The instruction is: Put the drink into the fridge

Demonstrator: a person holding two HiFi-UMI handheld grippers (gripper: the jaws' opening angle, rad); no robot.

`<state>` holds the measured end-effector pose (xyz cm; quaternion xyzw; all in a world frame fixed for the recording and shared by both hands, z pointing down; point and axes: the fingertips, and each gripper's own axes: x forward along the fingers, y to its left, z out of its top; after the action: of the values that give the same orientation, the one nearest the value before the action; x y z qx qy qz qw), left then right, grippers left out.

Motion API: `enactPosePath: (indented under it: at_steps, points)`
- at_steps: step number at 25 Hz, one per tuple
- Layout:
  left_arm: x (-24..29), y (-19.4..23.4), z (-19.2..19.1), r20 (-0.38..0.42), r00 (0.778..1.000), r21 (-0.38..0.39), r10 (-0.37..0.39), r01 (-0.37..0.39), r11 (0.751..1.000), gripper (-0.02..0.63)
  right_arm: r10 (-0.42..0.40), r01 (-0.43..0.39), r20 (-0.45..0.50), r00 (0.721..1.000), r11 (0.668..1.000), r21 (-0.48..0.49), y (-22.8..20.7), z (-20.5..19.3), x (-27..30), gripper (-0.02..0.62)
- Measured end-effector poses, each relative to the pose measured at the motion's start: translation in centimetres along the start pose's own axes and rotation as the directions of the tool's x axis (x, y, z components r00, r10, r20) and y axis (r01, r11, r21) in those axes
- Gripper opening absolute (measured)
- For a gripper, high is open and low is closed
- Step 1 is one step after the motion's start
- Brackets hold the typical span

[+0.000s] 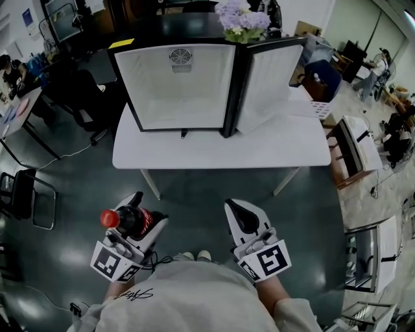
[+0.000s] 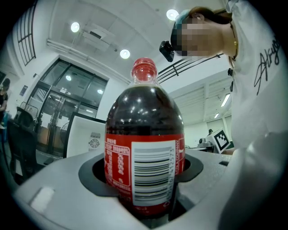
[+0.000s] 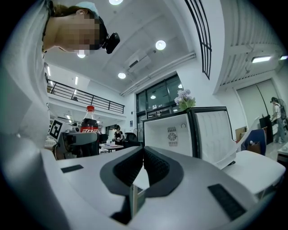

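The drink is a dark cola bottle [image 1: 133, 220] with a red cap and red label, standing upright between the jaws of my left gripper [image 1: 146, 211], which is shut on it. Up close, the bottle [image 2: 144, 148] fills the left gripper view, with the pads pressing on its labelled body. My right gripper [image 1: 235, 206] is beside it, shut with nothing in it; its pads [image 3: 153, 164] meet. The small fridge [image 1: 181, 84] stands on a white table [image 1: 220, 152] ahead, its door [image 1: 269, 84] swung open to the right and its white inside bare. Both grippers are well short of the table.
Purple flowers [image 1: 241, 19] sit on top of the fridge. A black office chair [image 1: 81, 97] stands left of the table and a folding chair [image 1: 26, 194] farther left. A white basket [image 1: 318, 109] and a low cart [image 1: 353, 149] stand to the right.
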<state>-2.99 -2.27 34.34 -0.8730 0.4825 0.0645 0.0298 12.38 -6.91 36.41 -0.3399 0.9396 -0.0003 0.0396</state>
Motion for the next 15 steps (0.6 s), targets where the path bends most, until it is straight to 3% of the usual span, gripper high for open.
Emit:
enactPosePath:
  at_steps: [15]
  points:
    - [-0.07,-0.78,0.63,0.011,1.000,0.012,0.019,-0.019,1.000,0.324,0.028,-0.028,0.004,1.000,1.000,0.009,0.14,-0.10,-0.36,0.012]
